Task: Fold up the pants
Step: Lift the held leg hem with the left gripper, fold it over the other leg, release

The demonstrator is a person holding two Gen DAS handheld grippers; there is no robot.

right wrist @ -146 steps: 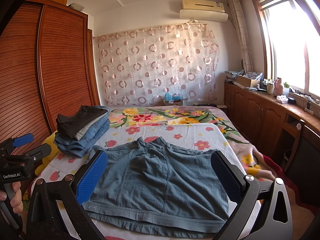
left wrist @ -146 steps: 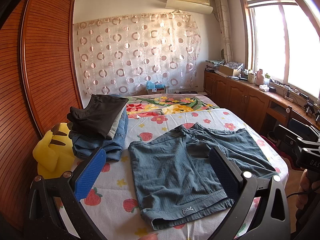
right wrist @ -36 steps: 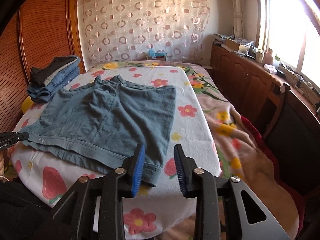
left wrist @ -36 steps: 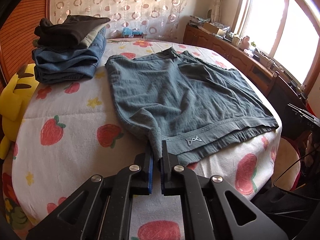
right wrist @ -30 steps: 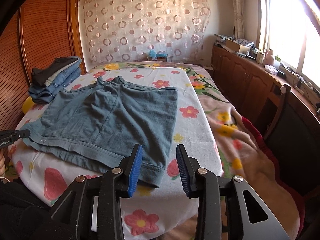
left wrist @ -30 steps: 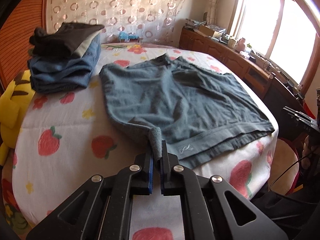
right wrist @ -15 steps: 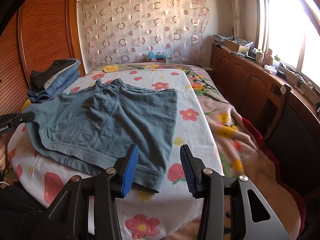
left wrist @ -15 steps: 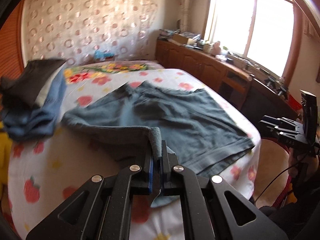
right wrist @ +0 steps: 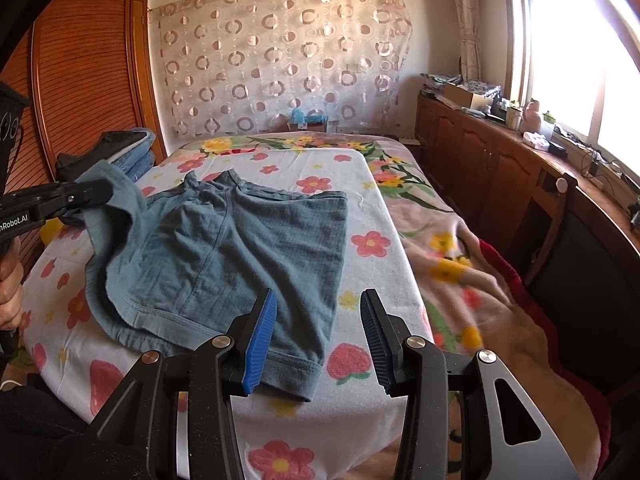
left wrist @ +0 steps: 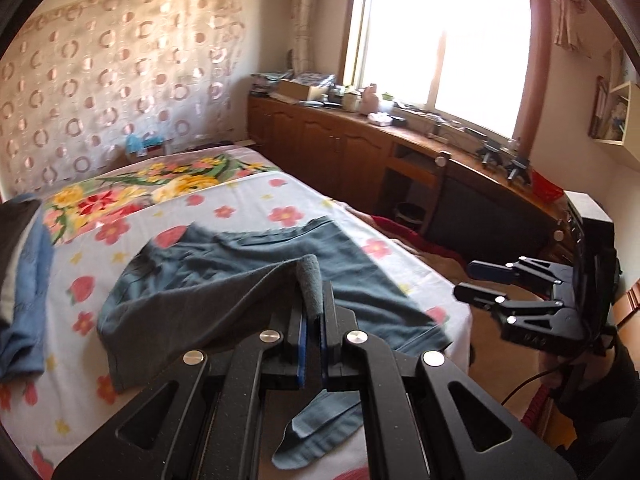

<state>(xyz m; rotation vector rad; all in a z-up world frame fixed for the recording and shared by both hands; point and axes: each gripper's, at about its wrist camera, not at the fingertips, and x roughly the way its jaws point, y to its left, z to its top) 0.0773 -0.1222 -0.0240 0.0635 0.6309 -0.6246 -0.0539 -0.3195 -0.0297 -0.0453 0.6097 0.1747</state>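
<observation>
We see a bed [right wrist: 372, 208] under a white flower-and-strawberry cover filling most of both views; its near edge is cut off by the gripper frames, and in the left wrist view the whole picture is slightly blurred. On it lie the blue-grey shorts [right wrist: 240, 248], spread flat toward the foot of the bed except for one waistband corner, which is lifted off the cover and pulled toward the middle. A stack of folded clothes [right wrist: 124, 152] sits against the wooden wardrobe; in the right wrist view the raised cloth partly hides it, and in the left wrist view the frame edge cuts it off, so we cannot count its pieces.

Our left gripper [left wrist: 314, 316] is clamped on that raised corner, its pads pressed together on a roll of fabric, with a loose tail of cloth hanging below the fingers. Our right gripper [right wrist: 318, 336] hovers above the shorts' opposite corner at the bed's near edge, jaws partly apart and just having widened, with nothing pinched between them. The hand holding it is mostly hidden behind its body.
</observation>
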